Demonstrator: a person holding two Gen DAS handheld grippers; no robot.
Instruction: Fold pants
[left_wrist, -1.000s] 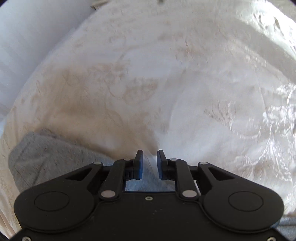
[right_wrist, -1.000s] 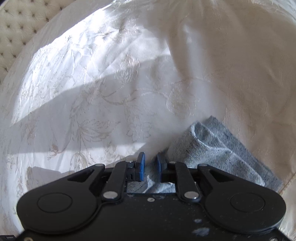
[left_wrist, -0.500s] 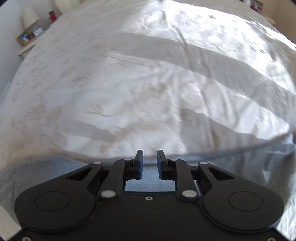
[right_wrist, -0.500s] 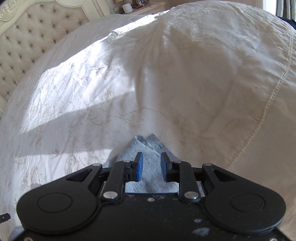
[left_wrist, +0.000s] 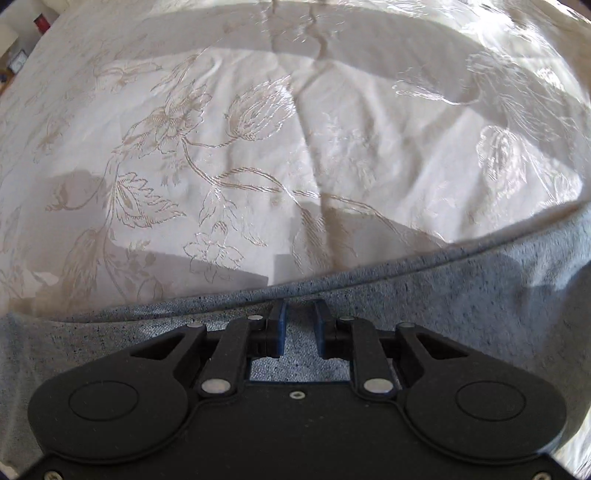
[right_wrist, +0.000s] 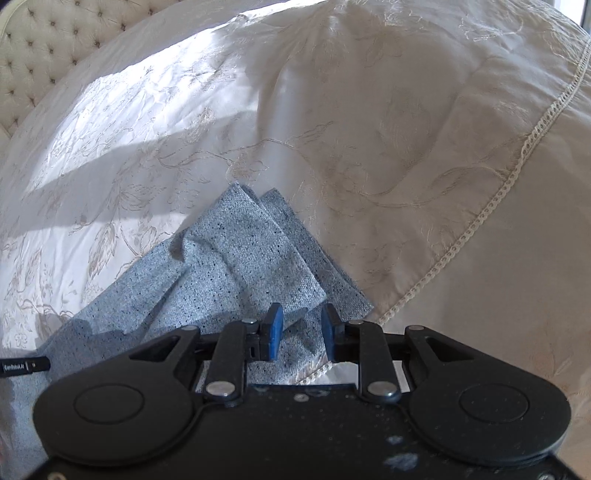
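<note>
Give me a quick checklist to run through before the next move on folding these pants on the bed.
1. Right gripper letting go: ok. Its jaws are opening, with pants fabric under the gap and no pad pressing on it.
2. Left gripper grip on the pants: cannot tell. Fabric fills the narrow gap, but pad contact is not clear.
3. Leg ends stacked: not ok. Their corners lie offset and a crease runs along the upper layer.
4. Long edge straight: ok in the left wrist view.
5. Bedspread flat beneath: not ok, it shows wrinkles.
6. Whole garment lined up: cannot tell, neither view shows it all.
</note>
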